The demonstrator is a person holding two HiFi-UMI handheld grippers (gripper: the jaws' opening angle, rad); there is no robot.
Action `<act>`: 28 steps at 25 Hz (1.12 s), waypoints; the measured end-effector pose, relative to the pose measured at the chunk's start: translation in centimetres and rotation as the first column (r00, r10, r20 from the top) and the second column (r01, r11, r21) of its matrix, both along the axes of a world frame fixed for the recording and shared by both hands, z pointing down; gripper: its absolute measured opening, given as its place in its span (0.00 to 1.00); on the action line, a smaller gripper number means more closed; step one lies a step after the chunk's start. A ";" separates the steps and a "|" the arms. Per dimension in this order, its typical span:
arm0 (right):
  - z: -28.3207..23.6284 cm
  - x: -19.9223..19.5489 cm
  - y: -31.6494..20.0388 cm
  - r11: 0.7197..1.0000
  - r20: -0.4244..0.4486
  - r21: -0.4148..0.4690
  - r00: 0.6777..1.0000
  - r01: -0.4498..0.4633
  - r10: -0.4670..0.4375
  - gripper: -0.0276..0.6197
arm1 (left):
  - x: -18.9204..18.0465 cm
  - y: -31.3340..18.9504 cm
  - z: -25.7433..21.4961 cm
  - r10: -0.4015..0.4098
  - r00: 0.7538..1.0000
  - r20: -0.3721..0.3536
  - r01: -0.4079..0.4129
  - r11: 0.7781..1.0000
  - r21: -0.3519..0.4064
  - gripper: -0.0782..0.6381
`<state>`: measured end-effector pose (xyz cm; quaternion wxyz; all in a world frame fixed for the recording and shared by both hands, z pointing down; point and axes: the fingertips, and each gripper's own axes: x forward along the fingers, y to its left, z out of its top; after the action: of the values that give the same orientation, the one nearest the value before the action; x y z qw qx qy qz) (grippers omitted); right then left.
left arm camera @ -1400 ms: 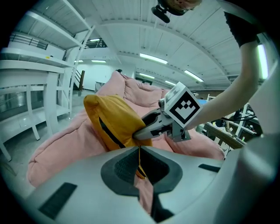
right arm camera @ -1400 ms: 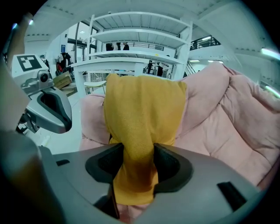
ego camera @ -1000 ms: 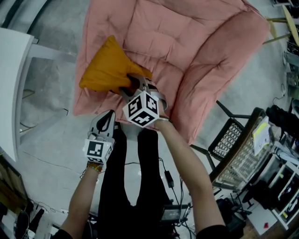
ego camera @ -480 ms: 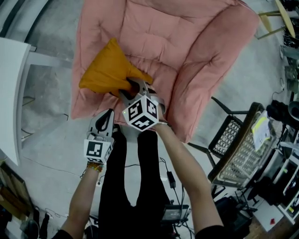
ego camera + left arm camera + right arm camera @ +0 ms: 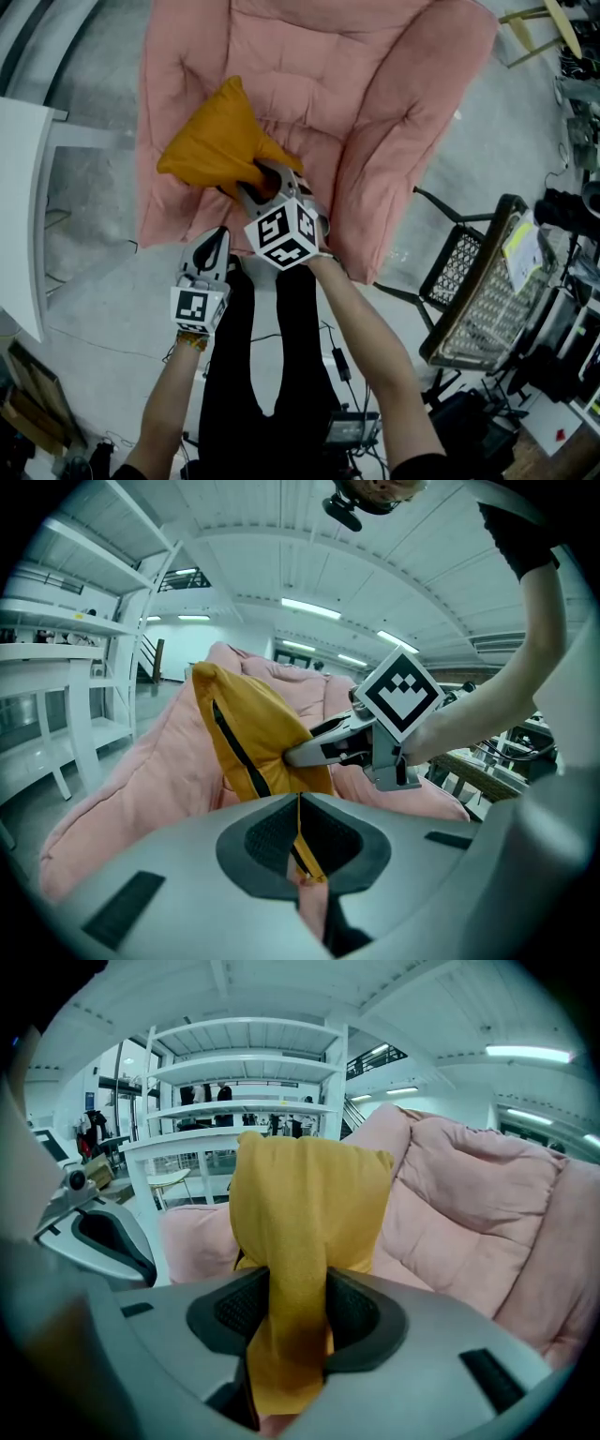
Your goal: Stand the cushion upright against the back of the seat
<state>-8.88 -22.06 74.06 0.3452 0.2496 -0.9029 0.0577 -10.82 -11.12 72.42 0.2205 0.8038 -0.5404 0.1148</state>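
A mustard-yellow cushion (image 5: 211, 141) with a dark zip hangs bunched over the front of the pink padded seat (image 5: 375, 84). My right gripper (image 5: 265, 178) is shut on its lower corner, and its pads squeeze a fold of the fabric (image 5: 298, 1241). In the left gripper view the cushion (image 5: 248, 738) stands tall with the right gripper (image 5: 314, 752) pinching it from the right. My left gripper (image 5: 214, 242) hovers at the seat's front edge, just below the cushion and apart from it. Its jaws (image 5: 300, 832) are shut with nothing between them.
A white table (image 5: 23, 187) stands left of the seat. A black-framed wicker chair (image 5: 478, 300) and cluttered shelves lie to the right. The person's dark-trousered legs (image 5: 272, 356) stand directly in front of the seat, with cables on the grey floor.
The right gripper has lifted slightly and rolled with the cushion still in its grip. The left gripper has risen a little beside it. The cushion keeps its bunched shape.
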 end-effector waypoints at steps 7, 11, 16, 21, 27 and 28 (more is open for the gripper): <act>-1.4 1.0 -0.9 0.994 0.062 -0.004 0.992 -0.109 0.109 0.33 | 0.3 -0.4 -0.5 0.014 1.000 0.003 -0.014 1.000 0.003 0.13; -2.7 1.7 -1.6 0.983 0.075 0.055 0.982 -0.177 0.173 0.33 | 0.2 -0.4 -0.6 0.020 1.000 0.007 -0.020 1.000 0.004 0.13; -3.7 2.6 -2.7 0.956 0.113 0.078 0.955 -0.284 0.275 0.33 | 0.1 0.0 -0.3 0.032 0.999 0.018 -0.032 0.999 -0.003 0.13; -3.7 3.9 -3.9 0.905 0.125 0.064 0.903 -0.421 0.412 0.33 | -0.2 -0.2 -0.5 0.034 0.999 0.009 -0.034 0.999 -0.001 0.13; -3.2 5.1 -4.7 0.827 0.149 0.027 0.820 -0.562 0.553 0.33 | -0.9 -0.9 -0.7 0.031 1.000 0.000 -0.031 0.999 0.014 0.13; -3.2 5.3 -4.8 0.809 0.153 0.022 0.802 -0.587 0.578 0.33 | -1.0 -0.9 -0.7 0.031 1.000 -0.003 -0.031 0.999 0.014 0.13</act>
<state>-3.58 -26.88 70.89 0.2385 0.5217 -0.8057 0.1474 -11.82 -12.06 71.70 0.2136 0.8139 -0.5284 0.1133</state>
